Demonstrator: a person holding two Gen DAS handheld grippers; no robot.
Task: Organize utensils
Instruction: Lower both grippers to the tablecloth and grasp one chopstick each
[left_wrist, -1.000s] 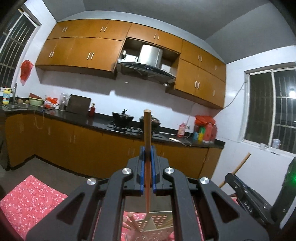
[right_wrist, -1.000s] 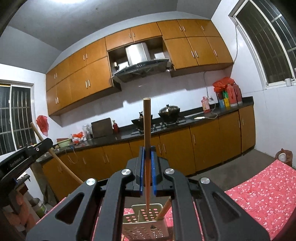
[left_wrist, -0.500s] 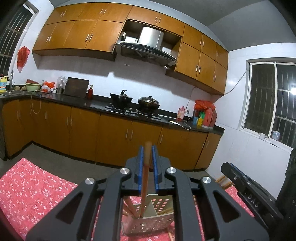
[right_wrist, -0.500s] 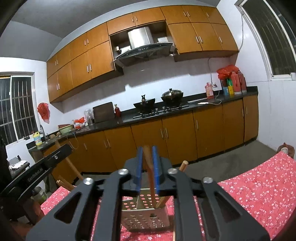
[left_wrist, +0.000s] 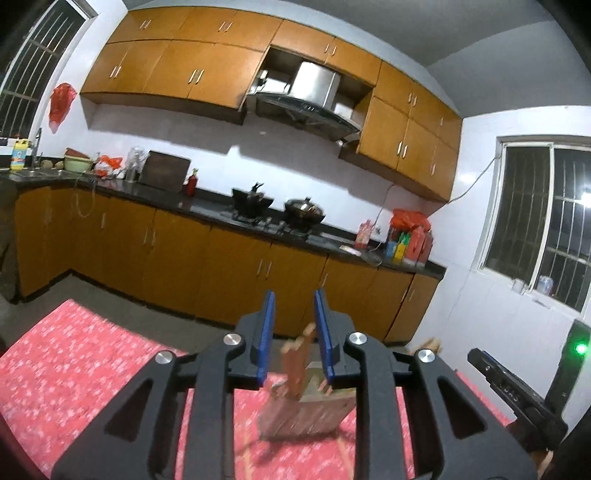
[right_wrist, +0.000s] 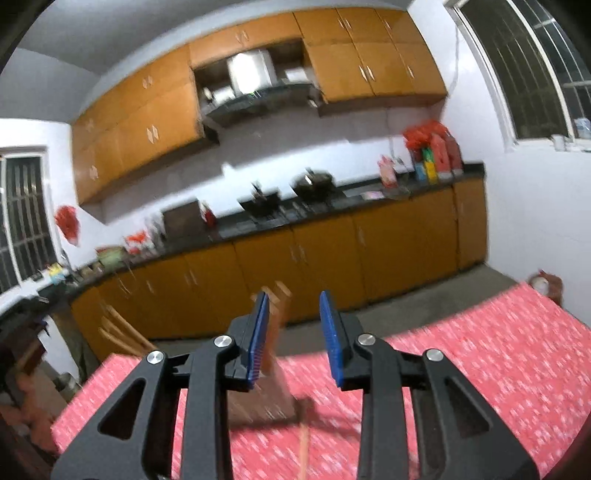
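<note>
Left wrist view. We see the left gripper (left_wrist: 293, 336) with its blue-padded jaws opening; a wooden utensil handle (left_wrist: 295, 365) stands between them, and no pad appears to press on it. The handle rises out of the perforated holder (left_wrist: 306, 413), which rests on the red floral tablecloth (left_wrist: 81, 362), and other wooden tips show beside it in the holder. The picture is smeared around the holder, so we cannot tell how deep the handle sits. The risk, as we judge it: if the handle is not fully seated, a pad brushing it as the jaws part could tip it out or drag the light holder over.

Right wrist view. We see the right gripper (right_wrist: 291, 334) with its jaws likewise opening. A second wooden handle (right_wrist: 275, 325) stands between them, close against the left pad (right_wrist: 258, 339) and clear of the other. We cannot tell through the blur whether it touches that pad. Below it the holder (right_wrist: 258, 406) is only a blur on the cloth, and a thin stick (right_wrist: 303, 443) lies on the cloth just in front of it. Here we judge the hazard to be the lean: a handle resting on one pad may swing or topple when that pad withdraws, and both grippers working the same holder could knock each other's utensil.
</note>
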